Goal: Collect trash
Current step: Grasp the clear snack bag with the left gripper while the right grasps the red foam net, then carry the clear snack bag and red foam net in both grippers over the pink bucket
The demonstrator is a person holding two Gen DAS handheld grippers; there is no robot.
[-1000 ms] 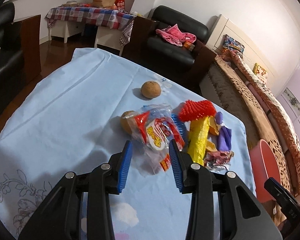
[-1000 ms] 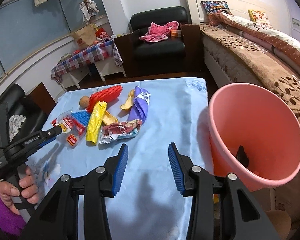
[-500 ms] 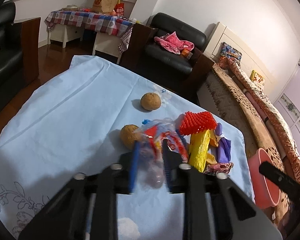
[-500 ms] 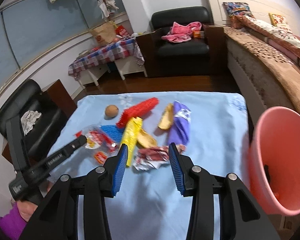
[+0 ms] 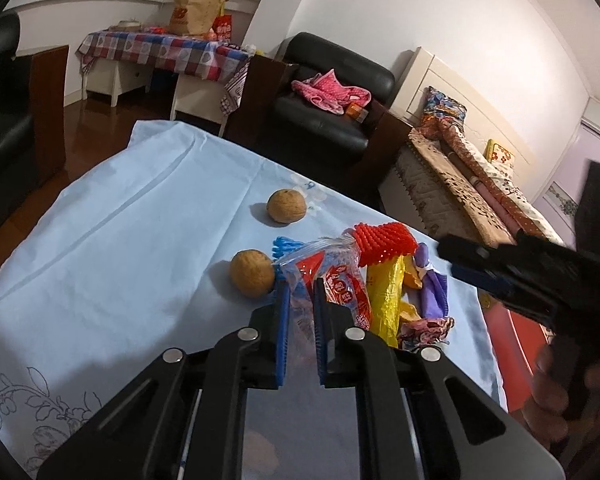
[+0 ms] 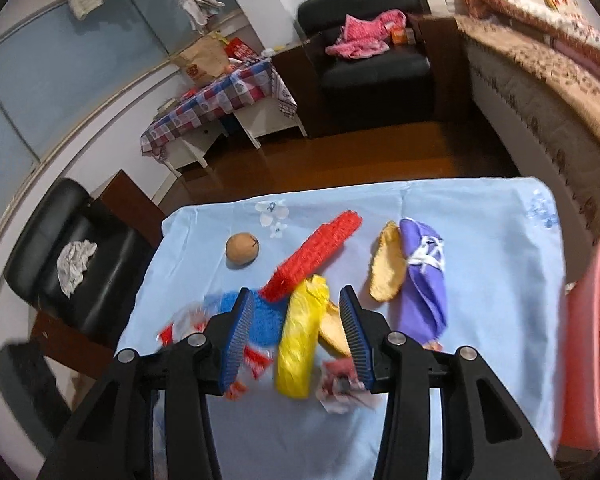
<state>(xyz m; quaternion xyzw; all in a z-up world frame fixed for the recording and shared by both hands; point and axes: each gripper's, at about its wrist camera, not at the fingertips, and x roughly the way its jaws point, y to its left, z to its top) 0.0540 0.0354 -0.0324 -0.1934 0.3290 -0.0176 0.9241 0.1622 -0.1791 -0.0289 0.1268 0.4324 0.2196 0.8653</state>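
Note:
A heap of trash lies on the light blue tablecloth (image 5: 120, 240). My left gripper (image 5: 300, 292) is closing its jaws on a clear snack bag with red print (image 5: 340, 280), and the blue pads pinch the bag's near edge. Beside the bag lie a red foam net (image 5: 384, 240), a yellow wrapper (image 6: 298, 344), a blue foam net (image 6: 264, 316), a purple wrapper (image 6: 424, 280), fruit peel (image 6: 388, 268) and a crumpled wrapper (image 6: 340, 384). My right gripper (image 6: 296, 294) hovers open above the yellow wrapper, holding nothing.
Two walnuts (image 5: 286, 206) (image 5: 252, 274) sit left of the heap. A pink bin (image 6: 592, 320) stands off the table's right edge. A black armchair (image 6: 364, 40), a checked side table (image 6: 220, 100) and a bed (image 6: 540, 60) surround the table.
The left jaws have closed from wide open onto the snack bag. The right gripper has swung left, away from the pink bin, to above the heap.

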